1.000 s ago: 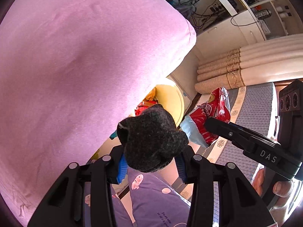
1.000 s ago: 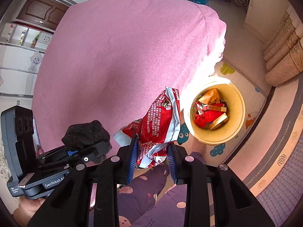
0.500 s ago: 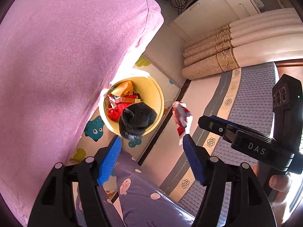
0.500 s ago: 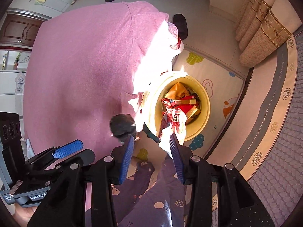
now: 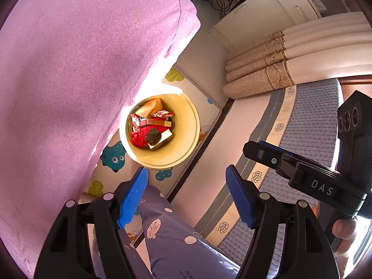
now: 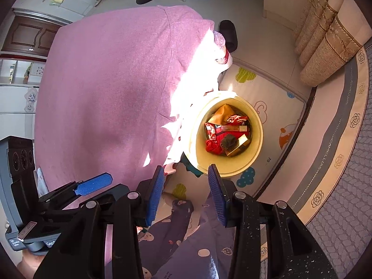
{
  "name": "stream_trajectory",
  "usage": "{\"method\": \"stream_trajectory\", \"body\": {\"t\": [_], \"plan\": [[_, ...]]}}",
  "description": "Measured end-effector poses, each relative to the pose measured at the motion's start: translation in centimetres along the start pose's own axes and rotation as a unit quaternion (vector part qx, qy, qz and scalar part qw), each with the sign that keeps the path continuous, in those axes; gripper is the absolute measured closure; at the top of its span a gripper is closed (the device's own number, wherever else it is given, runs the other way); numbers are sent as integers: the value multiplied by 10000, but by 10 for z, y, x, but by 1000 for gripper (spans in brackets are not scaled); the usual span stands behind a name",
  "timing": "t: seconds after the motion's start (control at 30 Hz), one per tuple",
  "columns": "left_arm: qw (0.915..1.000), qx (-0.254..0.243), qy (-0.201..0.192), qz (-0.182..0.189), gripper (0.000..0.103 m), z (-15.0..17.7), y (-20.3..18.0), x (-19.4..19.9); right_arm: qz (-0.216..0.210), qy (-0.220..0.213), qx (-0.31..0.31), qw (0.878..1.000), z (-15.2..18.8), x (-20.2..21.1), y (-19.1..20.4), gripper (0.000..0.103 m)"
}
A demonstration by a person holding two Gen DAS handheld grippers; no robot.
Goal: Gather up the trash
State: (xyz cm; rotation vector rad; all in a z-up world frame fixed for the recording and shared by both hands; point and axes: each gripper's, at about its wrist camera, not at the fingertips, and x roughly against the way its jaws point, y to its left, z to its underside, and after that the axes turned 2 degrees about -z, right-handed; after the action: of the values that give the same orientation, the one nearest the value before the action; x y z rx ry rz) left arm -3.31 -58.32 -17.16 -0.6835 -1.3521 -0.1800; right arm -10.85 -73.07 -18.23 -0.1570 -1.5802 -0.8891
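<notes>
The bin, a pale yellow round tub, stands on the floor on a play mat printed with clouds and animals, tight against the side of a bed under a pink cover. Sunlight falls across its near rim. Inside it lies the trash: a dark grey sock bunched up near the middle, resting on a gold box and a red wrapper. Behind these sit a long red-and-gold packet and a crumpled tan bag against the far wall. From the right wrist view the same pile shows, the sock between the red wrapper and the box.

The left tool hangs above the bin's near edge, its blue pads spread wide with nothing between them; its jaws have just been opening. The right tool hangs beside it, jaws parted less widely and empty, having just opened as well. Below both is a leg in purple printed trousers.

Further out, a grey patterned mattress lies to the right, rolled beige curtains beyond it, and a black slipper by the bed's corner.
</notes>
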Motion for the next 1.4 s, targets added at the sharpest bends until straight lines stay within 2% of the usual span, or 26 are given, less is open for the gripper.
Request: {"method": "stream_trajectory", "body": {"t": [0.27,0.5,0.67,0.83,1.0,1.07,1.2,1.4], "plan": [[9991,274,-315,-7,33,14,31,33,-5,65,574,9983,-1,-3,50,64],[9938,814,-742,-163,33,33,88,76,-106,203,1376,9902,0,-15,129,64],[9844,1373,-1046,-346,33,57,140,109,-167,368,2087,9771,11,-33,198,64],[9679,2052,-1390,-429,33,89,187,148,-304,521,2739,9599,31,-49,272,64],[9455,2604,-1830,-696,28,126,220,191,-513,526,3200,9446,57,-50,337,64],[9358,2798,-1992,-790,27,144,230,208,-599,508,3327,9397,67,-45,358,59],[9166,3134,-2286,-971,23,174,246,239,-724,364,3627,9284,85,-31,392,56],[8953,3518,-2439,-1234,23,211,255,265,-890,402,3958,9131,105,-23,420,55]]}}
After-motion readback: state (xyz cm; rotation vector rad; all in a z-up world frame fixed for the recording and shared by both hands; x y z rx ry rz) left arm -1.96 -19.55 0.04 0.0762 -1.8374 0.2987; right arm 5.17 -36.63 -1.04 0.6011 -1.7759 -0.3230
